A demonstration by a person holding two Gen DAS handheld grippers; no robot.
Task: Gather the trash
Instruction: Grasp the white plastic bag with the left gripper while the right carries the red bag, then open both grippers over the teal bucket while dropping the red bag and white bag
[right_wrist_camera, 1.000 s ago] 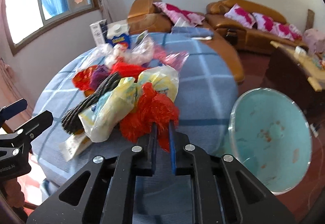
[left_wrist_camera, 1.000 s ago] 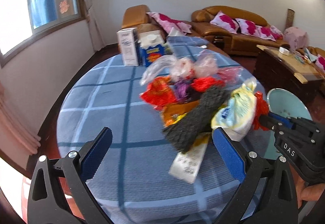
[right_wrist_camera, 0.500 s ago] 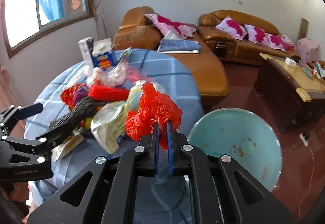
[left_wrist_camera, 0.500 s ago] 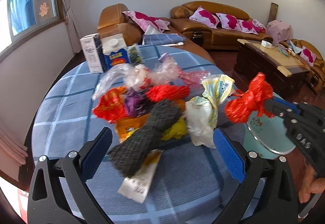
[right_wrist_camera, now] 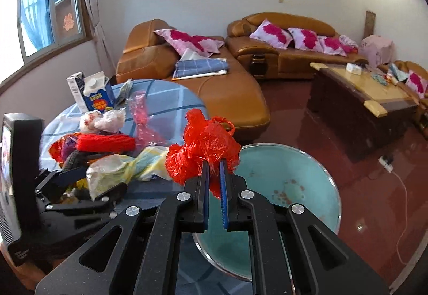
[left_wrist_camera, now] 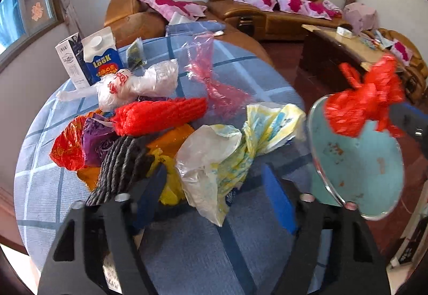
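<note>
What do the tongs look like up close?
Both tongs are matte black frames with triangular cut-outs and round silver screws. The left tongs and the right tongs each have two fingers lined with bright blue pads. No cables, hands or sleeves show.

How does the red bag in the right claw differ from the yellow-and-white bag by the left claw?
The red bag is lifted clear of the table, pinched in the shut right claw; the yellow-and-white bag lies on the table between the left claw's closing fingers. The red bag is a small plain wad; the yellow-and-white one is longer and printed. Both are crumpled plastic.
</note>
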